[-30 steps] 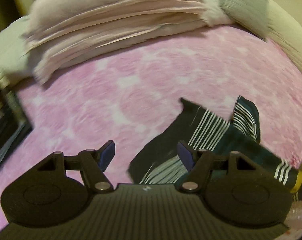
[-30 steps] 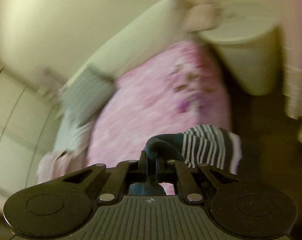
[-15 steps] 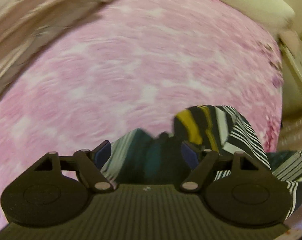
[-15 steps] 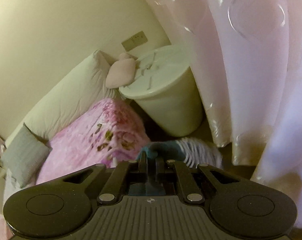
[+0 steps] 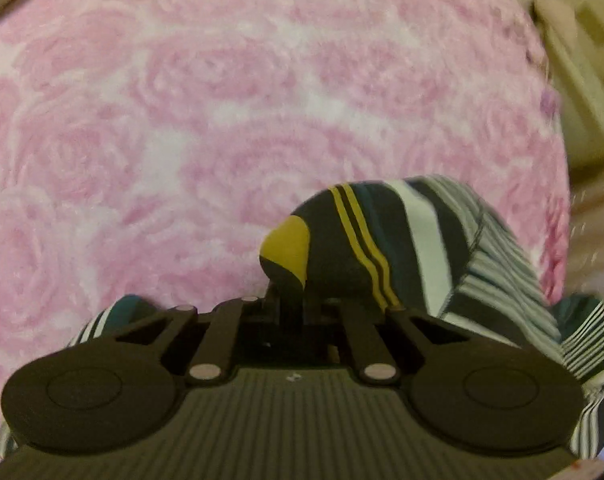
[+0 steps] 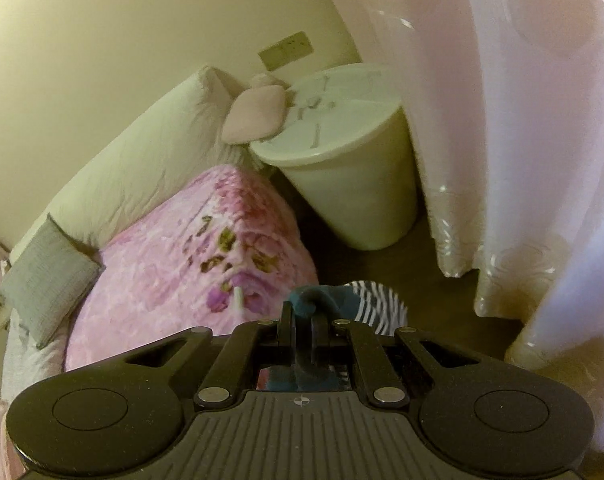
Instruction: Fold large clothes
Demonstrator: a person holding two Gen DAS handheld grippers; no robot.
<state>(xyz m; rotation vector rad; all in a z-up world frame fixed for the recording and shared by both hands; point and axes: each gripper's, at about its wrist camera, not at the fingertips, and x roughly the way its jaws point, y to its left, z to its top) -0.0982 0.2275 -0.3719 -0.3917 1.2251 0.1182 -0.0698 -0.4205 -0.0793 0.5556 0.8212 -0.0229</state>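
The bed (image 5: pixel 221 100) carries the striped garment (image 5: pixel 402 240) near its right edge. Both grippers pinch it: the left gripper (image 5: pixel 289 300), whose jaws have just closed on a fold, and the right gripper (image 6: pixel 304 316). Gripping looks done; next, lift and spread it flat.

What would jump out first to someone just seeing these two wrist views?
The striped garment, dark with white and mustard bands, bulges over the pink rose-patterned blanket, pinched in the left gripper, whose jaws have just closed on it. The right gripper is shut on a teal fold of the same garment off the bed's corner. Behind it stand a pale round bin and a sheer curtain.
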